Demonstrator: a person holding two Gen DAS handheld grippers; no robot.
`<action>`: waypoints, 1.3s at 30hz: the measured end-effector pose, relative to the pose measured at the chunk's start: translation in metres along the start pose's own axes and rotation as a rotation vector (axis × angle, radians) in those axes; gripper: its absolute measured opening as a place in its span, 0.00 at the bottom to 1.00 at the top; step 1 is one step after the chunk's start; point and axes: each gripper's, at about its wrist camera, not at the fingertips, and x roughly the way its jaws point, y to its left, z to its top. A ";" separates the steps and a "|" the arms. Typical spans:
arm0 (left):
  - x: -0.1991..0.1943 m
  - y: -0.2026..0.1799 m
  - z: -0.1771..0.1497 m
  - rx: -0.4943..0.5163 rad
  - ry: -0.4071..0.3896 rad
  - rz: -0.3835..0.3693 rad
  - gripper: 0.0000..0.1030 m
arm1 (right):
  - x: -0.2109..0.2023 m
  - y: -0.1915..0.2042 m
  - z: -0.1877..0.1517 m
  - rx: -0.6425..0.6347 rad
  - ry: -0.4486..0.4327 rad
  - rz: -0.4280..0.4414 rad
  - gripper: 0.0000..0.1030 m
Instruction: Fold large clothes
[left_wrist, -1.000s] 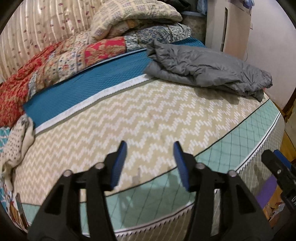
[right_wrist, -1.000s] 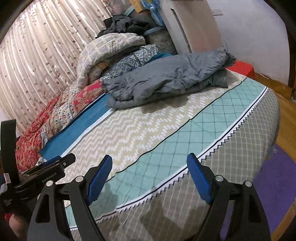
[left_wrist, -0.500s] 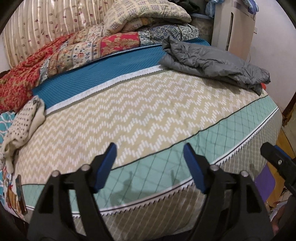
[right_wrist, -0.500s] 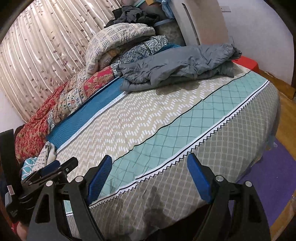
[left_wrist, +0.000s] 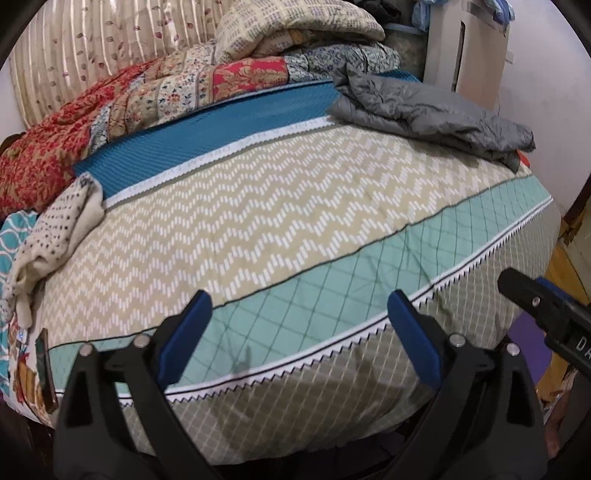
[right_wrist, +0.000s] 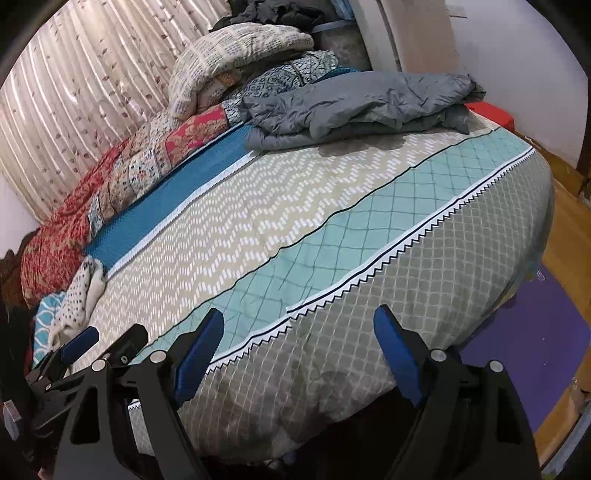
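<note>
A crumpled grey puffer jacket (left_wrist: 436, 110) lies at the far right of the bed (left_wrist: 280, 206); it also shows in the right wrist view (right_wrist: 362, 107). My left gripper (left_wrist: 297, 314) is open and empty, held off the bed's near edge, far from the jacket. My right gripper (right_wrist: 299, 332) is open and empty, also over the near edge. The right gripper's tip (left_wrist: 543, 314) shows at the right of the left wrist view, and the left gripper (right_wrist: 103, 343) shows at the lower left of the right wrist view.
A pile of patterned quilts (left_wrist: 155, 96) and pillows (right_wrist: 236, 55) lines the far side by the curtain (right_wrist: 74, 99). A spotted cloth (left_wrist: 55, 236) lies at the bed's left end. A white appliance (left_wrist: 461, 51) stands behind the jacket. A purple mat (right_wrist: 532, 332) covers the floor.
Both grippers have drawn back from the bed toward its near edge, so more of the bed shows. The left gripper's jaws have opened wider.
</note>
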 end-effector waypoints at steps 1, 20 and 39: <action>0.000 0.001 -0.002 0.004 0.002 0.005 0.90 | 0.000 0.002 0.000 -0.009 0.002 -0.008 0.42; -0.023 0.001 -0.012 -0.002 -0.075 -0.009 0.93 | -0.038 -0.003 -0.007 0.010 -0.083 -0.109 0.42; -0.023 -0.006 -0.024 0.019 -0.057 0.076 0.93 | -0.040 0.012 -0.012 -0.066 -0.100 -0.127 0.40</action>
